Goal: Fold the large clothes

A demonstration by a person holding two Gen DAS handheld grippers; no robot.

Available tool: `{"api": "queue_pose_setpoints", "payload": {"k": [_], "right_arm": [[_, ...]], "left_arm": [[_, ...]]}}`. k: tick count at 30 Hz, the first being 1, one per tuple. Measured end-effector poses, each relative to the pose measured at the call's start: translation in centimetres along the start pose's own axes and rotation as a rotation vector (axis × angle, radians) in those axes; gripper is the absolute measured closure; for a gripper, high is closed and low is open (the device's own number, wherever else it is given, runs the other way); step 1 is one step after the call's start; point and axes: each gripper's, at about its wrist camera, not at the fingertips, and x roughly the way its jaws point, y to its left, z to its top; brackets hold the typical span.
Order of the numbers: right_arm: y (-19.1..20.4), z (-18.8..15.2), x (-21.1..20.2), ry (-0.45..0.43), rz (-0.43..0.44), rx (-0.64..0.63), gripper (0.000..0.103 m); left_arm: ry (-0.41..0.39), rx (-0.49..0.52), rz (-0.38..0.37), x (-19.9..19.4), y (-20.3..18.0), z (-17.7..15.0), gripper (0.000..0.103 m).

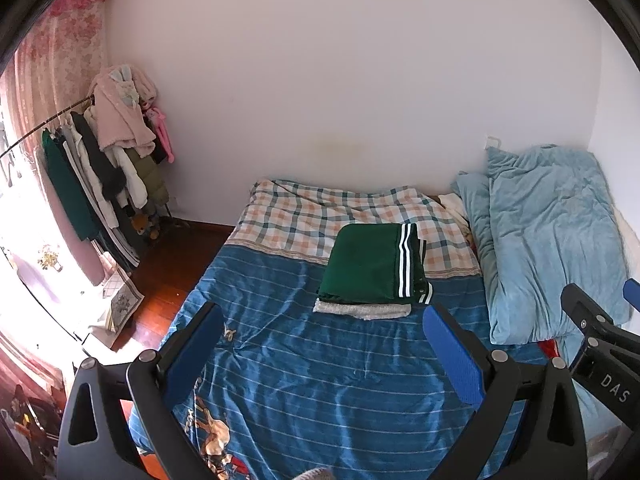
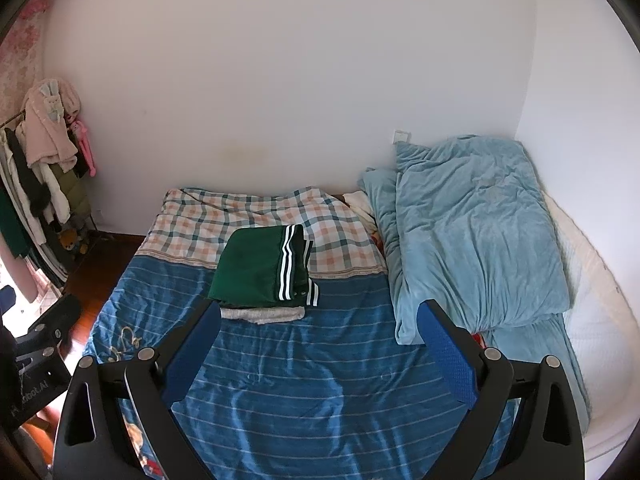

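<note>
A folded dark green garment with white stripes [image 1: 374,266] lies on top of a folded grey garment [image 1: 362,310] in the middle of the bed; both also show in the right wrist view, green [image 2: 260,268] on grey [image 2: 262,314]. My left gripper [image 1: 322,326] is open and empty, held above the blue striped bedsheet [image 1: 320,380] in front of the stack. My right gripper [image 2: 320,322] is open and empty, also short of the stack. The right gripper's body shows at the right edge of the left wrist view [image 1: 600,332].
A light blue folded quilt [image 2: 472,236] lies along the right side of the bed. A checked blanket [image 2: 248,216] covers the far end. A clothes rack with hanging garments [image 1: 104,160] stands left of the bed by the window. Wooden floor [image 1: 168,276] lies between the rack and the bed.
</note>
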Motion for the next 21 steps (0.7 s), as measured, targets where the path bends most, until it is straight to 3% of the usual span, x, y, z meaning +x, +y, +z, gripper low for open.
{"api": "queue_pose_setpoints", "payload": {"k": [21], "right_arm": [[0.2,1.2,0.8,-0.014,0.017,-0.007,0.002]], "left_arm": [[-0.026,0.002,0.0,-0.2,0.5,0.4,0.001]]}}
